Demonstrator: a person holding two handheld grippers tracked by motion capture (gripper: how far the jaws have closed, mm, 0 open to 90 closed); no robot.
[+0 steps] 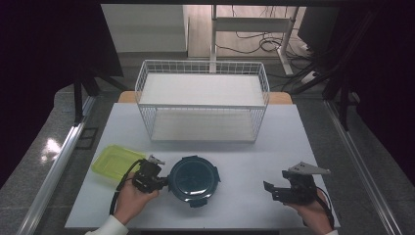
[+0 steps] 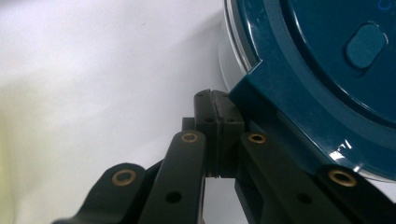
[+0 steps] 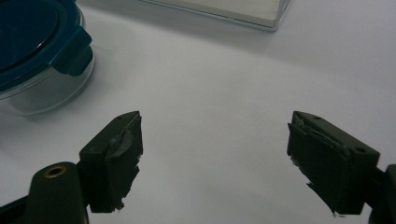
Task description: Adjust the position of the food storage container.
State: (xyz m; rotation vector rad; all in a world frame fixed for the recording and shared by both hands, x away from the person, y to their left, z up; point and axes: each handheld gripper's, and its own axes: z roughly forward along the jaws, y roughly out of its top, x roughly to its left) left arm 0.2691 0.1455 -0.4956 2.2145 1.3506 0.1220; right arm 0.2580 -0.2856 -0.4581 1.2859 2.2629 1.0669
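Teal-lidded round container (image 1: 193, 180) at worktop (image 1: 244, 142) centre-front | left gripper (image 1: 164, 182) jaws fully closed, empty, tips against lid tab at container's 9 o'clock | right gripper (image 1: 275, 186) jaws wide, empty, at 3 o'clock, well apart | step: likely nudging or unlatching tab | next: lever tab carefully.

White table (image 1: 244, 147): basket (image 1: 203, 100), container (image 1: 193, 179), tray (image 1: 116, 161).

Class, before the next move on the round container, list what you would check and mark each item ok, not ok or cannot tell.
1. Left gripper shut, at container edge: ok.
2. Its closed tips gripping a lid clasp: cannot tell.
3. Right gripper open, nothing between jaws: ok.
4. Lid seated on container: ok.
5. Wire basket apart from container: ok.
6. Green tray apart from container: ok.
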